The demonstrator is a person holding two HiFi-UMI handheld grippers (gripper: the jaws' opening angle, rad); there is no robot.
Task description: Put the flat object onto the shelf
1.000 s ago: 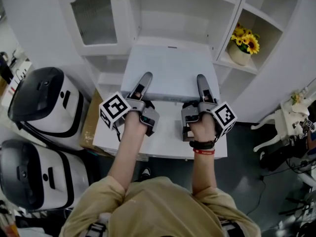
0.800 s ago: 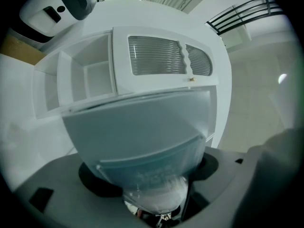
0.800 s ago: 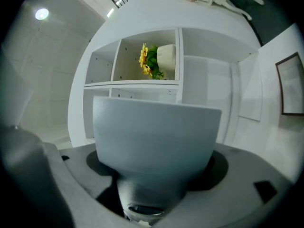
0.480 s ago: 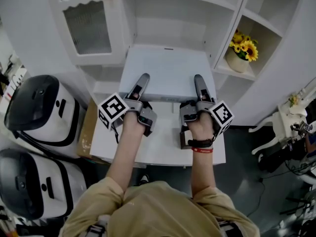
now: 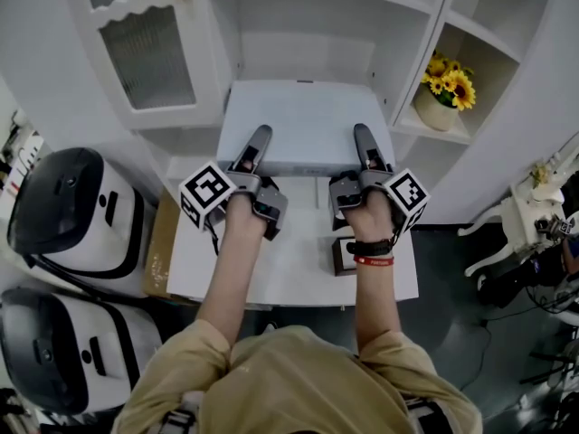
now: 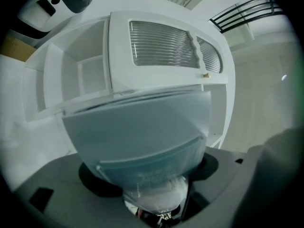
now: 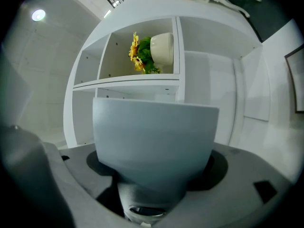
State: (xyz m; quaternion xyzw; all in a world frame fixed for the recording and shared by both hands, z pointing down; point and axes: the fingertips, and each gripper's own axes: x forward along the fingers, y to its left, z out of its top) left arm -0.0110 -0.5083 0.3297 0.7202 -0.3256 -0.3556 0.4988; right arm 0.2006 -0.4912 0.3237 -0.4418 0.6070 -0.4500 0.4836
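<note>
The left hand-held gripper (image 5: 256, 143) and the right hand-held gripper (image 5: 362, 141) are each clamped on the near edge of the flat object (image 5: 303, 120), a pale board held roughly level between them, with one jaw of each lying on top of it. The board hangs past the far edge of the white tabletop (image 5: 289, 274), its far edge at the mouth of the shelf's (image 5: 312, 25) open middle compartment; whether it rests on the shelf floor cannot be told. A pot of sunflowers (image 5: 445, 84) stands in the compartment to the right, and a ribbed-glass door (image 5: 149, 48) closes the one to the left.
</note>
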